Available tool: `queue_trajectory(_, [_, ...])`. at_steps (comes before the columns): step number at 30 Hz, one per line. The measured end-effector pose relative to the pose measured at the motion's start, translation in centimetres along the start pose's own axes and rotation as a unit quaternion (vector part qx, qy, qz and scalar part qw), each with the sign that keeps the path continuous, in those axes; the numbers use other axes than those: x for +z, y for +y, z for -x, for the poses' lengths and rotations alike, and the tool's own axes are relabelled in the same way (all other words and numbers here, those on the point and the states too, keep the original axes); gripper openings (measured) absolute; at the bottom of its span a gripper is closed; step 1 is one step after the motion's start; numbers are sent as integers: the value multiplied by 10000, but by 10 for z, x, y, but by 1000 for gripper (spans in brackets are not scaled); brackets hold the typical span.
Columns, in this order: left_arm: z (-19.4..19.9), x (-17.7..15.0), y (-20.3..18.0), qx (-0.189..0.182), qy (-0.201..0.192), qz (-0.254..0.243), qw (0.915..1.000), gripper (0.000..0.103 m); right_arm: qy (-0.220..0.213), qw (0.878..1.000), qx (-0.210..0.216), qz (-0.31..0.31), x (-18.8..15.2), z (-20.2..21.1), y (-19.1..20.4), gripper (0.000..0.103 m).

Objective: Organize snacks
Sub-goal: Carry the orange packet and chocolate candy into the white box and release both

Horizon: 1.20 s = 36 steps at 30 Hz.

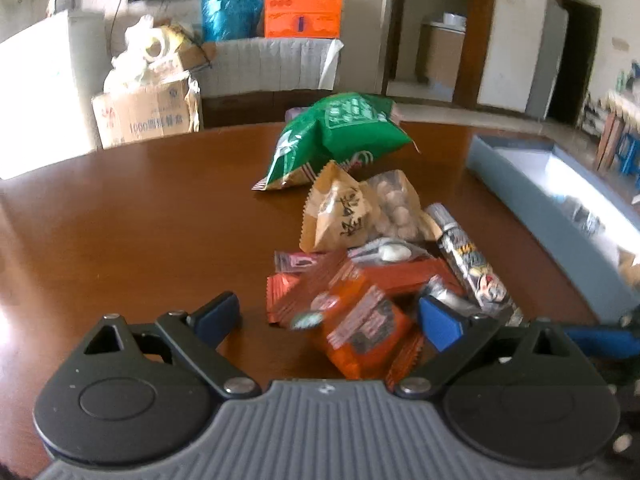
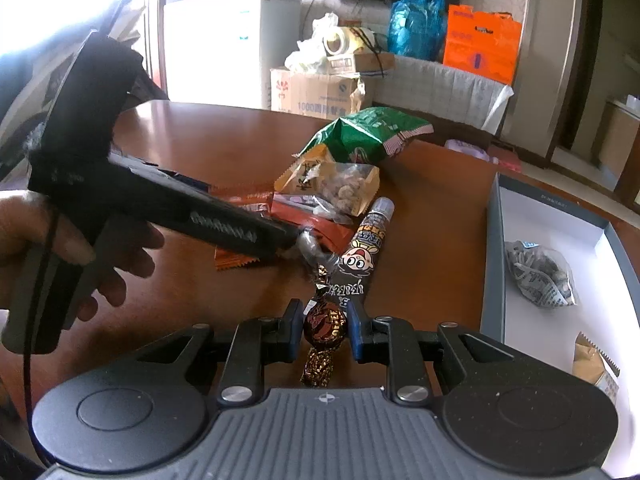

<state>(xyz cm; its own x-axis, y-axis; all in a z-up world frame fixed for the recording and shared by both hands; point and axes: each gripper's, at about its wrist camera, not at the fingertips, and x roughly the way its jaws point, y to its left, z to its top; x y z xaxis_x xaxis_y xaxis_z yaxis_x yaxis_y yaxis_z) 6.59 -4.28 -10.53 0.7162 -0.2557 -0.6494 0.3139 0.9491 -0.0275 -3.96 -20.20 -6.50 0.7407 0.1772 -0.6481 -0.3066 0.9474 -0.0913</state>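
A snack pile lies on the brown table [image 1: 132,220]: a green bag [image 1: 340,136], a brown paper packet [image 1: 336,216], a clear bag of round balls [image 1: 396,208], a cartoon-printed stick [image 1: 472,264] and several orange packets [image 1: 360,316]. My left gripper [image 1: 328,316] is open wide just above the orange packets, its pads apart from them. In the right wrist view a hand [image 2: 80,248] holds that left gripper [image 2: 296,240] over the pile. My right gripper [image 2: 325,322] is shut on a brown foil-wrapped candy [image 2: 324,324] above the table, near the stick [image 2: 360,256].
A grey-blue box [image 2: 493,264] with a white inside stands at the right, holding a newsprint-patterned packet [image 2: 540,276] and a brown packet [image 2: 596,364]. Behind the table are a cardboard carton [image 2: 316,92], a blue plastic bag [image 2: 416,24] and an orange box [image 2: 480,40].
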Motion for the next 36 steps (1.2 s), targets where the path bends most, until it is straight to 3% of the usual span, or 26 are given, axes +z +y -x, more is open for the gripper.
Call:
queue_trajectory(3, [-1,-1,-4,28,-44,-53,10000,91,-11,10000,-8,-16,0,1,-1,25])
queue_trajectory(5, [2,-2,-4,9,-125,-85,9999,65,-19,10000,-3,-19,1,2,-1,25])
queue_trajectory(8, [4,-1,-2,-95,-118,-19,9999,51,-35,10000,5,-6,1,2,0,25])
queue_trajectory(11, [6,-1,1,-163,-147,54,9997,45,-58,10000,12,-14,2,3,-1,25])
queue_trajectory(21, [26,5,-1,-273,-261,111,9992,42,-193,9998,23,-29,6,12,-2,25])
queue_trajectory(36, [56,37,-46,-353,-530,-211,9977,42,-635,9965,-201,-495,16,46,-32,25])
